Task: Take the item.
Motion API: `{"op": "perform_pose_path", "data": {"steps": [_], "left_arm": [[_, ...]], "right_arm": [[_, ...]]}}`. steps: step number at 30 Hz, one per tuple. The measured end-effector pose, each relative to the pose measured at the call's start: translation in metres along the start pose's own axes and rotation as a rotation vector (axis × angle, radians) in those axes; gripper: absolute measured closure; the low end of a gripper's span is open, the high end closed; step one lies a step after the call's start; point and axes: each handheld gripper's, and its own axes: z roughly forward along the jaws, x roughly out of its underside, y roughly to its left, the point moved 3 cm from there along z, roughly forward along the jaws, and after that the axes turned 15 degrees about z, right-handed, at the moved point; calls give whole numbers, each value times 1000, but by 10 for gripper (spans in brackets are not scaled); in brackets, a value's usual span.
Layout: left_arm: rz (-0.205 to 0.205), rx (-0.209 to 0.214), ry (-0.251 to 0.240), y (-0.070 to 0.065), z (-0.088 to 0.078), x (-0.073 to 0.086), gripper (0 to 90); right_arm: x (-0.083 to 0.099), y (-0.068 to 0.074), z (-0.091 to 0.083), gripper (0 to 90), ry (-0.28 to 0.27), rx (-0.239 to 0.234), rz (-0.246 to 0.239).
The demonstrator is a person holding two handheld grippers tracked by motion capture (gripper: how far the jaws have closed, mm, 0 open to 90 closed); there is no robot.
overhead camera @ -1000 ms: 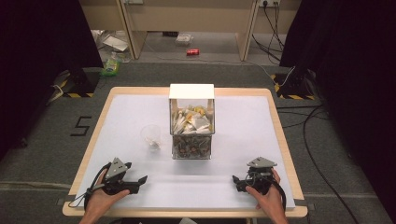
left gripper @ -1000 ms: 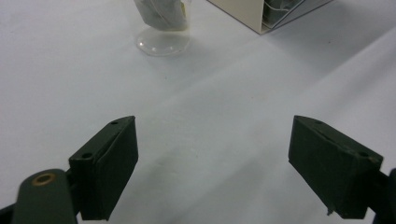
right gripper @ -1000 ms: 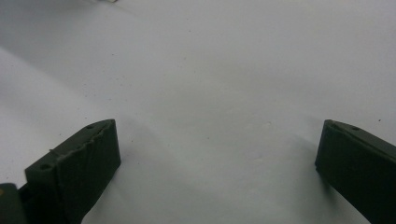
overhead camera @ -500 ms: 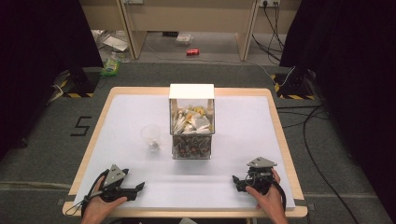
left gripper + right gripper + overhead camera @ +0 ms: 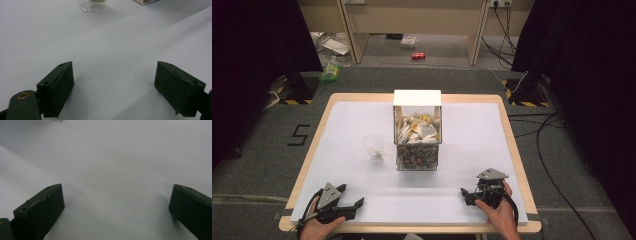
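- High view: clear box [image 5: 417, 131] of mixed bits stands mid-surface [image 5: 472, 135], a clear cup [image 5: 373, 147] just beside it; left hand-held gripper [image 5: 350, 198] and right hand-held gripper [image 5: 466, 196] rest near the front edge, well apart.
- Left gripper view: jaws spread wide over bare white surface; cup base [image 5: 93, 5] far ahead.
- Right gripper view: jaws wide apart, gripping nothing.

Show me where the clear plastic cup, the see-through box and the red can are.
clear plastic cup [image 5: 374, 146]: high view, its side wall.
see-through box [image 5: 417, 158]: high view, lower front wall.
red can [image 5: 418, 56]: high view, its middle, on the floor.
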Motion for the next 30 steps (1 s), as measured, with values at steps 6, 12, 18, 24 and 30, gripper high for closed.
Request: {"op": "perform_pose_path", "data": {"steps": [6, 12, 18, 24, 30], "left_arm": [[-4, -5, -19, -2, -2, 3, 149], [-4, -2, -33, -2, -2, 4, 147], [-4, -2, -36, -1, -2, 5, 146], [-4, -1, -36, -1, -2, 5, 146], [-5, -1, -36, -1, -2, 5, 146]], "right_arm": [[0, 0, 0, 6, -1, 0, -2], [0, 0, 0, 6, -2, 0, -4], [0, 0, 0, 6, -2, 0, -4], [0, 0, 0, 6, -1, 0, -1], [0, 0, 0, 6, -1, 0, -1]]}}
